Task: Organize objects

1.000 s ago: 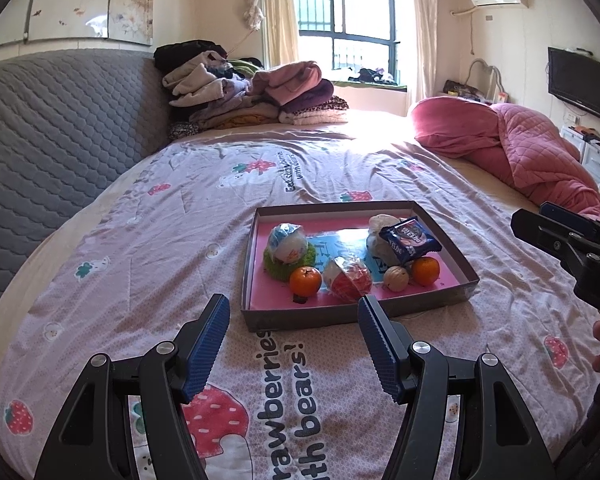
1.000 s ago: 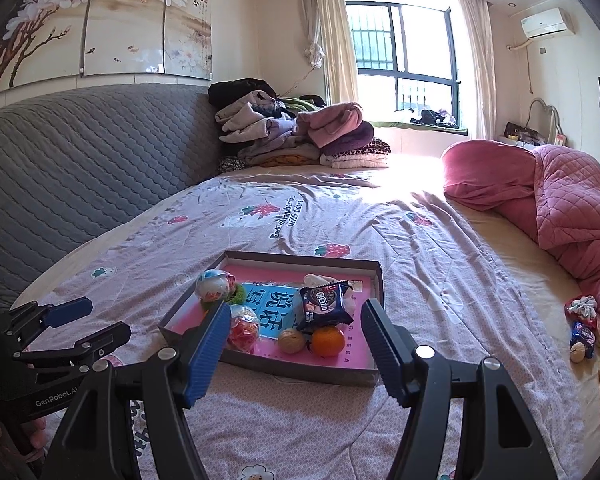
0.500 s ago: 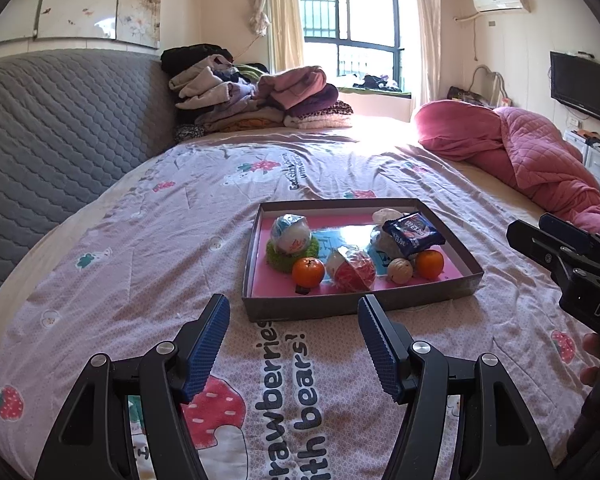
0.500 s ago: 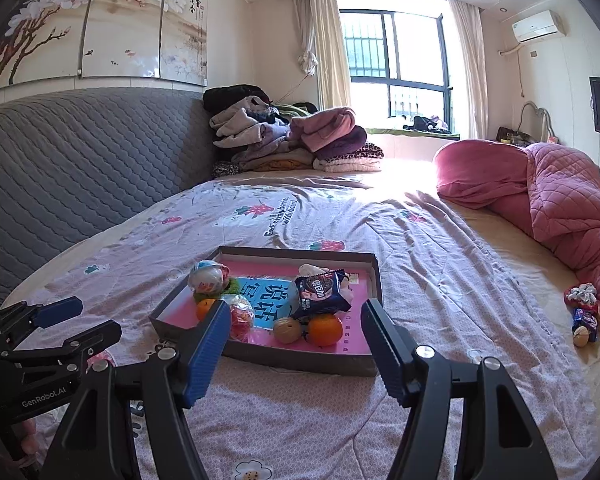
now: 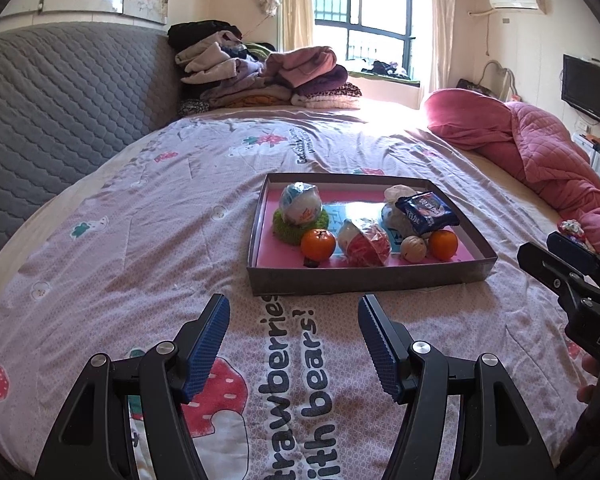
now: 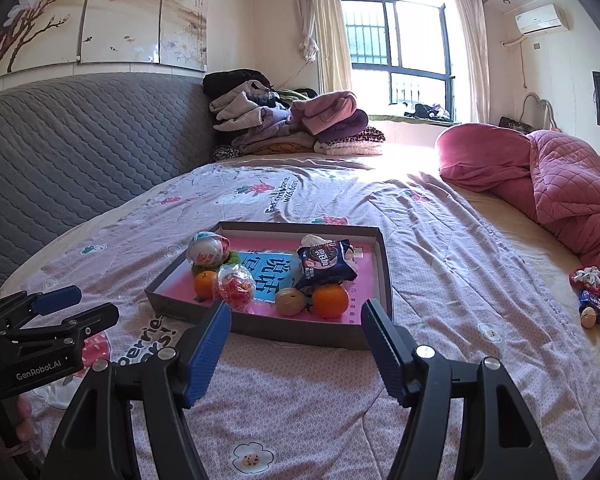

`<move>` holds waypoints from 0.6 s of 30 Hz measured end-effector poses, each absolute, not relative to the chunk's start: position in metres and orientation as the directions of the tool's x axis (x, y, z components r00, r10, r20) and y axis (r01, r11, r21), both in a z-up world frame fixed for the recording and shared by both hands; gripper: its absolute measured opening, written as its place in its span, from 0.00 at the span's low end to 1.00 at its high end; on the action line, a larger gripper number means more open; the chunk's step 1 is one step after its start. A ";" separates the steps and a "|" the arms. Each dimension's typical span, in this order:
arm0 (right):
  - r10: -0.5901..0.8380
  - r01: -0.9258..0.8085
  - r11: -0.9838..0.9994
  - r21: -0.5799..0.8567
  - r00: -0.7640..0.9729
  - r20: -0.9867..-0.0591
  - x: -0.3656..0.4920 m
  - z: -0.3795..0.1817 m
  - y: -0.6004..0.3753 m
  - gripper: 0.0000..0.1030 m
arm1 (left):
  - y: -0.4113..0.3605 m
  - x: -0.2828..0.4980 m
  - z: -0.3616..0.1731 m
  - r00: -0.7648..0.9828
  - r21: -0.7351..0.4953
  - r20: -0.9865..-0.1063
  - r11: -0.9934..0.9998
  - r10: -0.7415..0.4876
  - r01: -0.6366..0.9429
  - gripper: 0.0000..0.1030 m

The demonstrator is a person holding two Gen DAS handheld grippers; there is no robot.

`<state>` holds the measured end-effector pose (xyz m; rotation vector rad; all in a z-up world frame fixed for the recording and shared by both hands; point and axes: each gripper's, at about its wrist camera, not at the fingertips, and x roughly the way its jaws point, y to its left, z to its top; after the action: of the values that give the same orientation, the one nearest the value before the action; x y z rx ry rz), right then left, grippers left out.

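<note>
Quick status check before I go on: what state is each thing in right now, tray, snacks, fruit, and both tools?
Left tool: open, empty, short of the tray.
Right tool: open, empty, near the tray's front wall.
Tray: lidless, flat on the bed.
Blue snack packet: sealed, propped on other items.
Left orange: whole, in tray.
Right orange: whole, in tray.
Walnut: uncracked, between red-wrapped ball and right orange.
Red-wrapped ball: wrapped.
</note>
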<state>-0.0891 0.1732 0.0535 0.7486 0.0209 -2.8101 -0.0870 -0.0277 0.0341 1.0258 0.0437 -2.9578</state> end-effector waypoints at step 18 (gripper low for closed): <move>-0.206 0.216 -0.975 0.046 -0.819 -0.535 -0.091 0.041 0.174 0.65 | -0.030 -0.092 0.020 -0.743 -0.037 -0.670 -0.999 0.010 0.021 0.66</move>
<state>-0.0912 0.1741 0.0407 0.8217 0.0240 -2.8017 -0.0920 -0.0304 0.0203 1.1249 0.0662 -2.9264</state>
